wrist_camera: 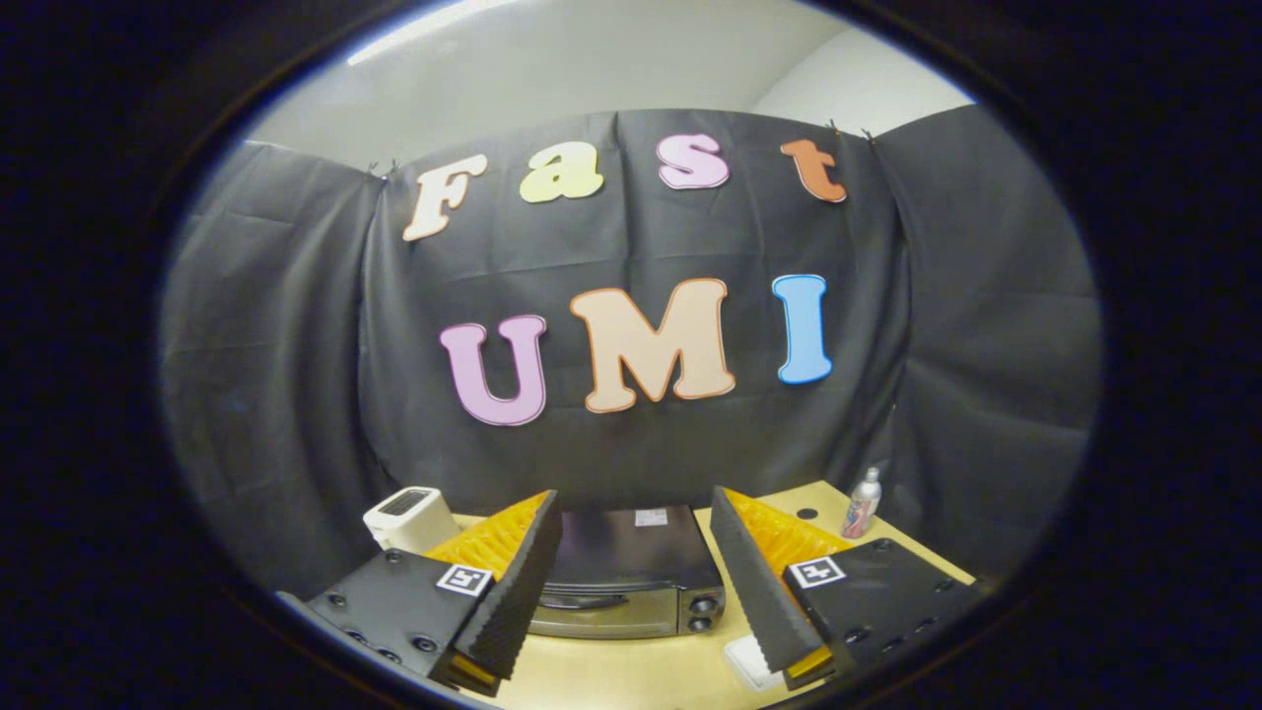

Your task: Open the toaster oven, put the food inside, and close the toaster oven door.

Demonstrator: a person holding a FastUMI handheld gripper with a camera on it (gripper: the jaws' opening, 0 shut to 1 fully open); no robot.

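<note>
nearest me are my tongs (636, 602), fingers spread wide with nothing between the pads, hovering above the table (631, 671) and looking down at a shallow angle. one fingertip (513, 592) sits toward the left of the toaster oven (626, 577), the other toward its right, so the oven lies just ahead of and between them, framed fairly squarely.

from what i see its door is closed, glass front facing me, with a dark handle (584, 601) running across the upper part of the door and two knobs (702, 611) stacked at the right end. i judge the step in hand is opening the door. to do that well i would bring the tongs lower and forward, narrow them somewhat, and hook or pinch the handle at its middle instead of near the knobs, then pull out and down along the hinge arc so the oven does not slide on the table.

a pale flat item (749, 663) lies on the table just beside the right finger, partly hidden by it; it may be the food, though i cannot tell. a white toaster (406, 517) stands beyond the left finger, close to the oven's left side, and could crowd a wide approach. a small bottle (861, 503) stands beyond the right finger, well clear.
</note>
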